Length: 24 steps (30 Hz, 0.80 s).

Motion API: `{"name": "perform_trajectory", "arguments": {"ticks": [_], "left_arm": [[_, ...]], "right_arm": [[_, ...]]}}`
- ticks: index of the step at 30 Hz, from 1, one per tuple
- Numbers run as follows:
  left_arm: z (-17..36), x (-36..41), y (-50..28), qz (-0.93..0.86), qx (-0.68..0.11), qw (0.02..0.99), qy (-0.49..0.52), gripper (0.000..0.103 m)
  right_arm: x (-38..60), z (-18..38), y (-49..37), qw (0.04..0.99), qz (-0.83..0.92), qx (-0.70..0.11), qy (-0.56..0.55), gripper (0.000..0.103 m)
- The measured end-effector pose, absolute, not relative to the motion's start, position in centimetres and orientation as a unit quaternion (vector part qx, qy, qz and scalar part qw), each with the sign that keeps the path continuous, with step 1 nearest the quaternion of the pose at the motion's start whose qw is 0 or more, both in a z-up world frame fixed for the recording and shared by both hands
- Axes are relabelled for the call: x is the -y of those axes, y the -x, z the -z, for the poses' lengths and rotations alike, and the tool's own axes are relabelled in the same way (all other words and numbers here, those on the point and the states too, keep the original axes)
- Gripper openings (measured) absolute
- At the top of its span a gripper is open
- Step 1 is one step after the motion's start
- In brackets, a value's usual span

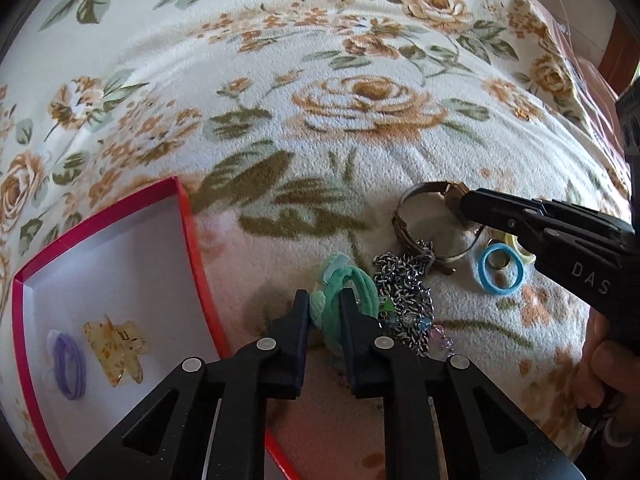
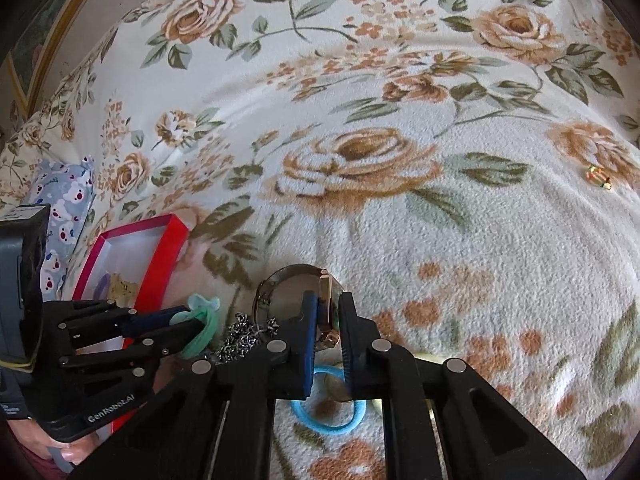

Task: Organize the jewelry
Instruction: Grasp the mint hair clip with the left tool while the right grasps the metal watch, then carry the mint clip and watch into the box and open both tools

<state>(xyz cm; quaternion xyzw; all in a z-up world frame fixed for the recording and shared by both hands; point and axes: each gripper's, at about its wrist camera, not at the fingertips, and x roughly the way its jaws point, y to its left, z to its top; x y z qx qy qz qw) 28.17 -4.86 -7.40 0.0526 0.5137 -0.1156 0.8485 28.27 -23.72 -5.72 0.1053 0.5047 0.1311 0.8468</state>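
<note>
My left gripper [image 1: 325, 304] is shut on a green hair tie [image 1: 344, 300], which also shows in the right wrist view [image 2: 202, 326]. My right gripper [image 2: 329, 308] is shut on a gold wristwatch [image 2: 326, 304], seen in the left wrist view [image 1: 424, 216] with the right gripper's fingers [image 1: 480, 206] at its case. A silver chain necklace [image 1: 404, 296] with beads lies between them. A red box [image 1: 192, 232] at the left holds a purple hair tie [image 1: 70, 366] and an amber hair claw [image 1: 114, 352].
A blue hair tie [image 1: 500, 268], a gold ring [image 1: 499, 261] and a yellow hair tie [image 1: 516, 242] lie by the watch on the floral blanket [image 1: 320, 120]. A small orange bead item [image 2: 598, 176] lies far right. A patterned pillow [image 2: 64, 200] sits behind the box.
</note>
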Motion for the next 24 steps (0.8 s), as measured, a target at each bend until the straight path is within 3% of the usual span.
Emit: {"name": "perform_trajectory", "arguments": {"ticks": [24], "left_arm": [[1.2, -2.9, -19.0, 0.068, -0.472, 0.878, 0.047, 0.013]], "right_arm": [[20.8, -0.2, -24.3, 0.863, -0.18, -0.455, -0.13, 0.009]]}}
